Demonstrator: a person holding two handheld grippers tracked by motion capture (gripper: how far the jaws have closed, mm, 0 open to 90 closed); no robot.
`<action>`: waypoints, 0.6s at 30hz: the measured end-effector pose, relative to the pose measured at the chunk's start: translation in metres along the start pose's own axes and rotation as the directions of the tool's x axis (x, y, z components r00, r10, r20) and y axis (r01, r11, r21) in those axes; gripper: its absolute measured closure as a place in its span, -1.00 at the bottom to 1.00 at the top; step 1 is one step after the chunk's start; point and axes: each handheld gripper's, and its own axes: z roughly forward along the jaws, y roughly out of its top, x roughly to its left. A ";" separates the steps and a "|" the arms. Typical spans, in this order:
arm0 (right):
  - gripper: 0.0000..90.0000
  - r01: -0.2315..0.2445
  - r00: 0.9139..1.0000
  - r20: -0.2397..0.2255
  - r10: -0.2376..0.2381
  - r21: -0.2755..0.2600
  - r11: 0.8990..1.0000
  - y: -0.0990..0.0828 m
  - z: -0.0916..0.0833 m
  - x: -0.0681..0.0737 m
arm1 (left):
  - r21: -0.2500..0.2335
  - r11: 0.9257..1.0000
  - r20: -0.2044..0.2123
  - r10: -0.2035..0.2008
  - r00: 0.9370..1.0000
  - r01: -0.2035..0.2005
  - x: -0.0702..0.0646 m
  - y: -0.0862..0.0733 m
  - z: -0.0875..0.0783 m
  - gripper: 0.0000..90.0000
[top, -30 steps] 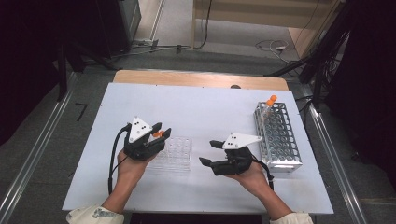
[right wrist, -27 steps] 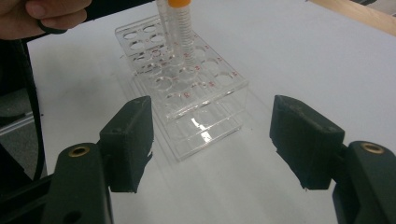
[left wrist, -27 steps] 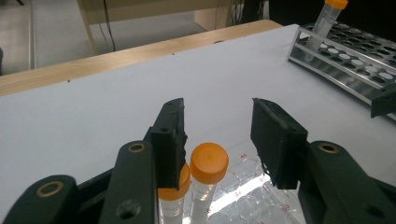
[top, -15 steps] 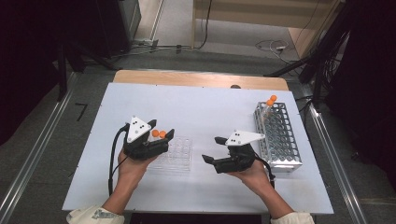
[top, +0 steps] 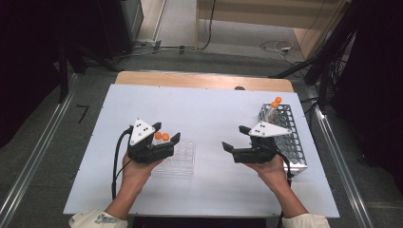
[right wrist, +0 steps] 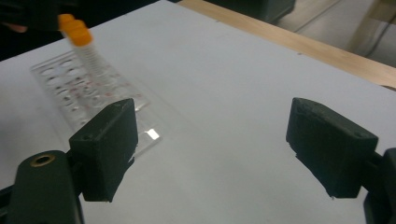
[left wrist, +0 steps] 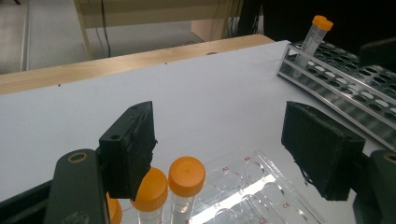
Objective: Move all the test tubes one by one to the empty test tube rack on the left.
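Note:
My left gripper (top: 166, 131) is over the left end of a clear well plate (top: 183, 159). Its jaws have just been opening and stand apart. Low between them, close by the left pad, orange-capped tubes (left wrist: 187, 171) stand upright in the plate (left wrist: 261, 186), and neither pad presses on them. My right gripper (top: 234, 137) hovers right of the plate, pointing left. Its jaws have just been opening too, with nothing between them (right wrist: 210, 140). In the right gripper view the plate (right wrist: 93, 100) and its tubes (right wrist: 79, 35) lie ahead at the upper left.
A metal tube rack (top: 290, 142) lies along the right side of the white table (top: 209, 109), with orange-capped tubes (top: 274, 103) at its far end. The table's wooden far edge (top: 204, 80) runs across the back. Cables trail from both grippers.
The left jaws have spread away from an orange-capped tube, which now stands in the plate. The right gripper has moved right, toward the rack, with its jaws wider.

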 end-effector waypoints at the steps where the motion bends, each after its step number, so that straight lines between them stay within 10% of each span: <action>1: -0.66 -0.007 1.000 0.010 0.007 -0.001 1.000 0.000 -0.001 -0.003 | 0.000 1.000 0.002 -0.001 1.000 0.001 0.000 0.000 0.000 -0.43; 10: -0.64 -0.091 0.978 0.187 0.093 -0.018 0.996 0.000 -0.019 -0.043 | 0.011 1.000 0.005 -0.003 1.000 0.003 -0.001 0.000 0.001 -0.53; 18: -0.62 -0.197 0.908 0.365 0.204 -0.056 0.979 -0.007 -0.029 -0.087 | 0.021 1.000 0.000 0.007 1.000 -0.007 -0.003 -0.001 0.004 -0.54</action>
